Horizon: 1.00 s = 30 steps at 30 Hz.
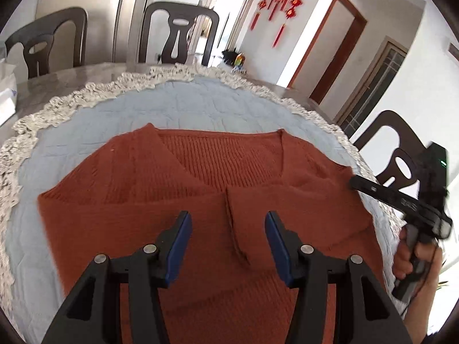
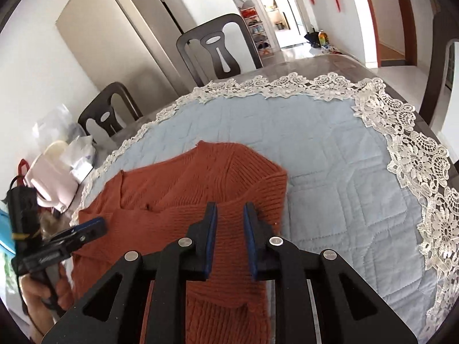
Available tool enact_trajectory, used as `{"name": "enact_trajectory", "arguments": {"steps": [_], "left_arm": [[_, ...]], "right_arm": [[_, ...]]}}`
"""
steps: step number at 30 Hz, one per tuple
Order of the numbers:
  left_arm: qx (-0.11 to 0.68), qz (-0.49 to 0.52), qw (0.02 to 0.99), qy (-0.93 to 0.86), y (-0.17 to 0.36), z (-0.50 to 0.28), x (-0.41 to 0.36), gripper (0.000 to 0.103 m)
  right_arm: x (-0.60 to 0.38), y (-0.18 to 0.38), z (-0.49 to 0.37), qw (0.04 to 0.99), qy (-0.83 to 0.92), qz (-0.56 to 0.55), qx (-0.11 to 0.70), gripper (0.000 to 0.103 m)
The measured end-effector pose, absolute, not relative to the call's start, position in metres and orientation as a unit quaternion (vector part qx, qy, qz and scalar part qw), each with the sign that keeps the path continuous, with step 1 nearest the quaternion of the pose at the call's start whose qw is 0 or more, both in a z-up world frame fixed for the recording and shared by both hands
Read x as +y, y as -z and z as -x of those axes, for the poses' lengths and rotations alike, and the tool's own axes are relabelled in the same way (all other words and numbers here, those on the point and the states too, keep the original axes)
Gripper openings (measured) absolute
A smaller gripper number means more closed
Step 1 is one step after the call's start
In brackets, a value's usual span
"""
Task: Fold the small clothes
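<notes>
Black linkage arms and blue pads fill the bottom of both wrist views, and beyond them, largest of all, a grey table (image 2: 330, 60) carries a pale blue quilted mat (image 2: 330, 154) edged with white lace. On the mat lies the rust-coloured knitted sweater (image 1: 200, 166), collar toward the far side, both sleeves already brought in across the chest so that the cuffs (image 1: 238, 229) meet near the middle. The fold looks partly done: sleeves are in, and the body has not yet been doubled over. The left gripper (image 1: 228, 246) hangs above the sleeve cuffs with its jaws spread moderately and nothing pinched between them. The right gripper (image 2: 229, 238) hovers over the garment's right edge, near the shoulder, its jaws parted only narrowly with knit showing through the gap; the pads do not appear to press on the fabric. In the left view its black body reaches in from the right, held by a hand (image 1: 407, 261). The next move probably calls for both tools to go down to the hem or the shoulders, pinch one layer pair each, and carry it over evenly so the sleeves stay tucked. Loose knit may drag or bunch if one side leads.
</notes>
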<state>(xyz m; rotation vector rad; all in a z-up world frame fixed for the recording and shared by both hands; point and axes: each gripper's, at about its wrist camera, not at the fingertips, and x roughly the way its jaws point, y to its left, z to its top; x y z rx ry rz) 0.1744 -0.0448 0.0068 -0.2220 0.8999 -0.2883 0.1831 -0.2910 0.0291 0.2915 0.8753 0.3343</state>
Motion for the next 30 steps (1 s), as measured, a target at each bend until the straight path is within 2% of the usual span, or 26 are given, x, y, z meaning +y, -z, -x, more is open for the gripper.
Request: {"name": "enact_trajectory", "arguments": {"steps": [4, 6, 8, 11, 18, 21, 26, 30], "left_arm": [[0.44, 0.119, 0.879, 0.142, -0.001, -0.188, -0.052, 0.055], [0.436, 0.115, 0.88, 0.148, -0.001, -0.188, -0.057, 0.048], [0.439, 0.11, 0.878, 0.157, 0.0, -0.19, -0.063, 0.022], [0.442, 0.104, 0.875, 0.168, 0.0, -0.191, -0.07, 0.007], [0.411, 0.115, 0.888, 0.17, -0.014, -0.173, -0.062, 0.006], [0.422, 0.115, 0.885, 0.16, -0.007, -0.175, -0.059, 0.006], [0.437, 0.13, 0.878, 0.147, 0.001, -0.178, -0.055, 0.007], [0.41, 0.118, 0.893, 0.147, -0.018, -0.158, -0.054, 0.011]], "right_arm": [[-0.3, -0.021, -0.187, 0.881, -0.15, -0.131, 0.429, 0.019], [-0.307, -0.017, -0.19, 0.88, -0.145, -0.14, 0.431, 0.019], [-0.313, -0.017, -0.19, 0.88, -0.145, -0.156, 0.424, 0.019], [-0.318, -0.02, -0.189, 0.883, -0.143, -0.165, 0.415, 0.019], [-0.316, -0.028, -0.187, 0.888, -0.142, -0.152, 0.41, 0.019], [-0.31, -0.014, -0.195, 0.879, -0.128, -0.126, 0.442, 0.019], [-0.314, -0.025, -0.188, 0.884, -0.12, -0.123, 0.434, 0.019], [-0.302, -0.044, -0.173, 0.888, -0.142, -0.055, 0.434, 0.019]]}}
